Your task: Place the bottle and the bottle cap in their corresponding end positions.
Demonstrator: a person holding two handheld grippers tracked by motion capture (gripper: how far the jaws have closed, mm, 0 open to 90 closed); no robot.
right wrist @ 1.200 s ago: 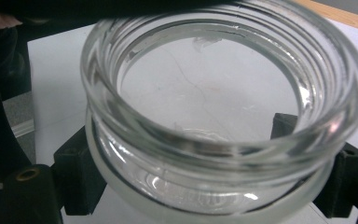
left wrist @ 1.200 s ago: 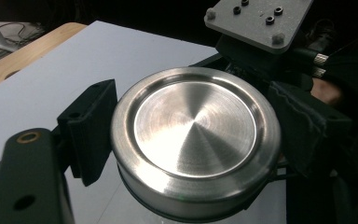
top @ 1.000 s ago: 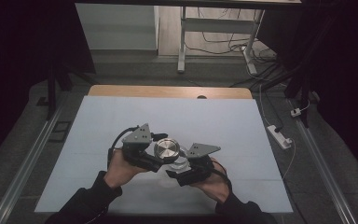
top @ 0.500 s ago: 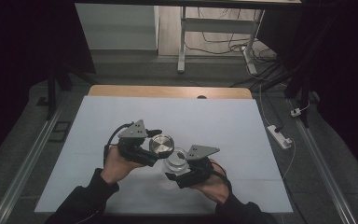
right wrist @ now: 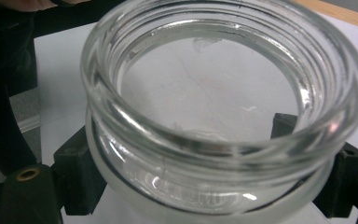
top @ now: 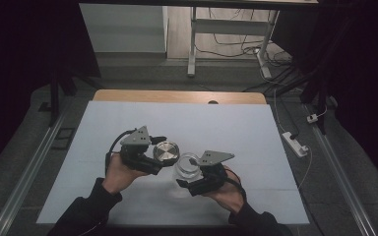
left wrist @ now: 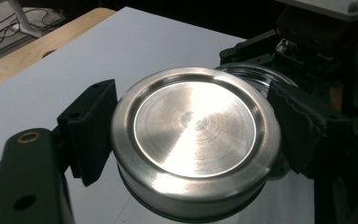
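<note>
A: High view: white-topped desk [top: 226, 123] with a wooden far edge. Both grippers sit toward its near edge, about midway between its sides.

B: Right gripper view adds detail: clear round glass jar [right wrist: 223, 116], threaded neck, mouth open. The right gripper [top: 197, 183] has its jaws spread wide, pads clamped on the jar body.

A: Left gripper view: round brushed-steel lid [left wrist: 196, 144], gripped at its rim between the jaws of the left gripper [top: 158, 158], just beside the jar mouth.
</note>
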